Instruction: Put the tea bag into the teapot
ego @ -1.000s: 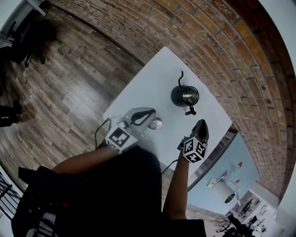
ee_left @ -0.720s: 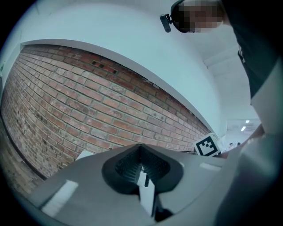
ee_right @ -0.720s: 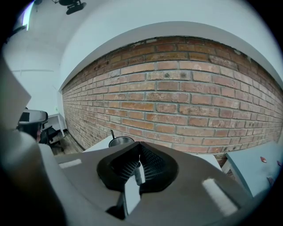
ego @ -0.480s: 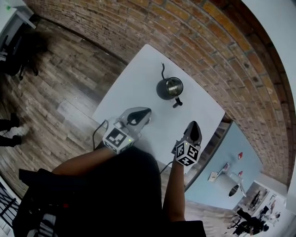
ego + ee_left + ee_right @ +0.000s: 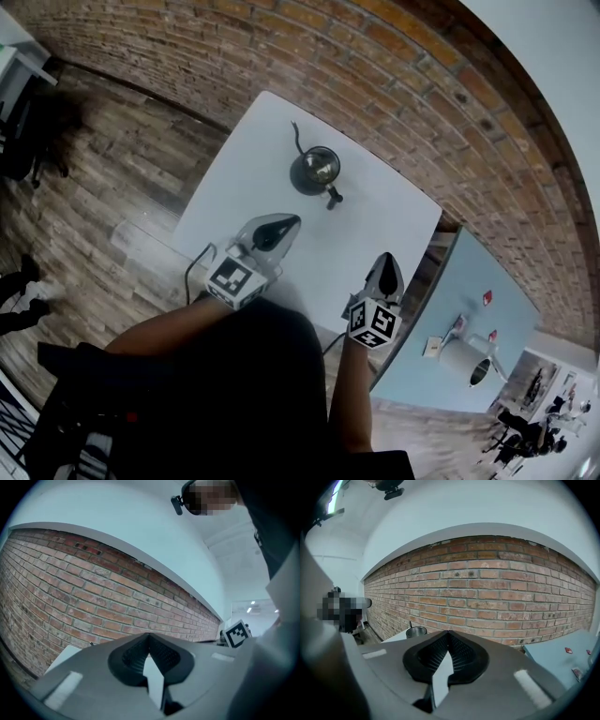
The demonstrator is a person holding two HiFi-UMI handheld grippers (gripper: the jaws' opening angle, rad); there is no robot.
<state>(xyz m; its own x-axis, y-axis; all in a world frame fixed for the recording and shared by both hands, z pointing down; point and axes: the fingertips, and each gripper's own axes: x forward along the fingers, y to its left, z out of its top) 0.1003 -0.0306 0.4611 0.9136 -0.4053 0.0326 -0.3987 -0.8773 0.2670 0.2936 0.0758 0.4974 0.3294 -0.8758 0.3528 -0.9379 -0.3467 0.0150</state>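
Note:
A dark metal teapot (image 5: pixel 317 171) with its lid off stands on the white table (image 5: pixel 394 216); the right gripper view shows the teapot (image 5: pixel 416 631) low at the left. My left gripper (image 5: pixel 286 222) hovers over the near side of the table, short of the pot. The left gripper (image 5: pixel 149 634) is shut, its tips touching with nothing between them. My right gripper (image 5: pixel 386 260) hangs by the table's right edge, and the right gripper (image 5: pixel 449 633) is also shut and empty. No tea bag shows in any view.
A brick wall (image 5: pixel 375 56) runs behind the table. Wooden floor (image 5: pixel 94 178) lies to the left. A pale blue surface (image 5: pixel 469 309) with small items sits to the right. A cable (image 5: pixel 194 272) trails from the left gripper.
The head view has swung, so the teapot sits higher and further left. A small white thing seen beside the left gripper a second ago no longer shows. Both grippers stay shut.

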